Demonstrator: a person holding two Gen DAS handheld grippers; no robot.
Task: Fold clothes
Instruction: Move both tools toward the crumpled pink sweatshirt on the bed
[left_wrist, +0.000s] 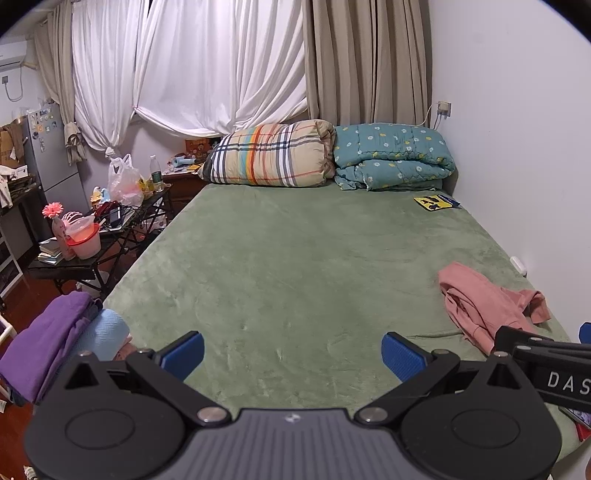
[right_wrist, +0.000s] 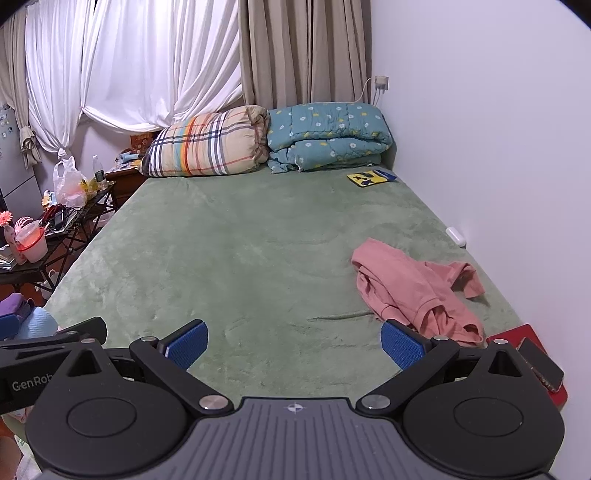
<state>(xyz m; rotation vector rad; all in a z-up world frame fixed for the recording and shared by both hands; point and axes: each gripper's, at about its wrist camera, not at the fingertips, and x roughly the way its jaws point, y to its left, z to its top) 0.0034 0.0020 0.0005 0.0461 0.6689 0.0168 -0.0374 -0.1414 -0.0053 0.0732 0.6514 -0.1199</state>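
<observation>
Two claws held wide open and empty above the green bed.
Left claw view reads "DAS"; right claw view reads "GenRob" and alone shows a red book beside the crumpled pink garment near the wall.

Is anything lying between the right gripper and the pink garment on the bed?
Nothing visible does. Only bare green blanket lies between the open right gripper and the crumpled pink garment.
</observation>
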